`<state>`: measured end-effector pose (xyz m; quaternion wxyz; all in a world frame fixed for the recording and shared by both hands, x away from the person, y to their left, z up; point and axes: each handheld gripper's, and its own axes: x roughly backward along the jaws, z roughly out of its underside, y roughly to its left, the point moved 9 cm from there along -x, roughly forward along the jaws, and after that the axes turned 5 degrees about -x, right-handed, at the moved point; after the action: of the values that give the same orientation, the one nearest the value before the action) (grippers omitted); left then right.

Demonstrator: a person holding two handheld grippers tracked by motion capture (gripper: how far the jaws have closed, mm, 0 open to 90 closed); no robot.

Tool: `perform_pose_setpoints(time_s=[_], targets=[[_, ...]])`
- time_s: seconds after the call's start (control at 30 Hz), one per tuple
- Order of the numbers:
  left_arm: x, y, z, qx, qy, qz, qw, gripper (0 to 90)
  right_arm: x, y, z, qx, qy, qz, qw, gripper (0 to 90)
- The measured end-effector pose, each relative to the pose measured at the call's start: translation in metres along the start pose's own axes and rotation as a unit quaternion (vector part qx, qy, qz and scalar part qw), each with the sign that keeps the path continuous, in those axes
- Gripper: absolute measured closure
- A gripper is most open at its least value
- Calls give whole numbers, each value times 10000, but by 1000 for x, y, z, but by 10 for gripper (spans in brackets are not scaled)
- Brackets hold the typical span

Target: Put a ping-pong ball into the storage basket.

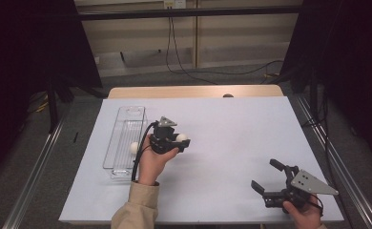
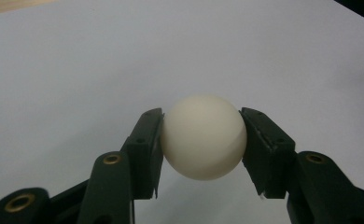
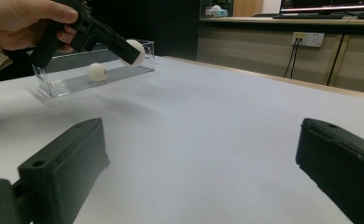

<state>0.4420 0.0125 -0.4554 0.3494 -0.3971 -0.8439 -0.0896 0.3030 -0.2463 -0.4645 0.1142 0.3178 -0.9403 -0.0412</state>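
Observation:
My left gripper [image 1: 178, 140] is shut on a white ball [image 1: 182, 138], held a little above the white table cover just right of a clear plastic tray [image 1: 126, 116]. The left gripper view has the ball [image 2: 203, 137] pressed between both black pads [image 2: 145, 149]. A second white ball [image 1: 134, 148] lies inside the tray. In the right gripper view, the held ball [image 3: 136, 50] hangs in front of the tray [image 3: 66, 85], and the other ball [image 3: 97, 71] rests in it. My right gripper [image 1: 264, 173] stands open near the front right, with nothing between its fingers [image 3: 73, 154].
A white sheet [image 1: 232, 133] covers the table, with a strip of wood [image 1: 193, 91] showing at the far edge. Cables run across the floor [image 1: 189, 71] beyond it. Dark curtains hang on both sides.

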Motion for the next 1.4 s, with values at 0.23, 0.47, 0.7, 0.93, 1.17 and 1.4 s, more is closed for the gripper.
perform_pose_setpoints(time_s=[0.23, 0.47, 0.7, 0.93, 1.17, 1.4], targets=[[4, 3, 0, 54, -38, -21, 10000, 510, 0, 0, 0, 1, 0, -6, 10000, 14], [7, 7, 0, 105, -44, -35, 9999, 510, 0, 0, 0, 2, 0, -5, 10000, 14], [10, 10, 1, 127, -25, -42, 9999, 510, 0, 0, 0, 3, 0, -3, 10000, 14], [11, 12, 1, 154, -4, -63, 9999, 510, 0, 0, 0, 3, 1, -8, 10000, 15], [15, 14, 2, 202, -14, -65, 9998, 510, 0, 1, 0, 4, 4, -11, 10000, 15], [18, 18, 3, 204, 9, -102, 9997, 510, 0, 1, 0, 4, 2, -11, 10000, 15]])
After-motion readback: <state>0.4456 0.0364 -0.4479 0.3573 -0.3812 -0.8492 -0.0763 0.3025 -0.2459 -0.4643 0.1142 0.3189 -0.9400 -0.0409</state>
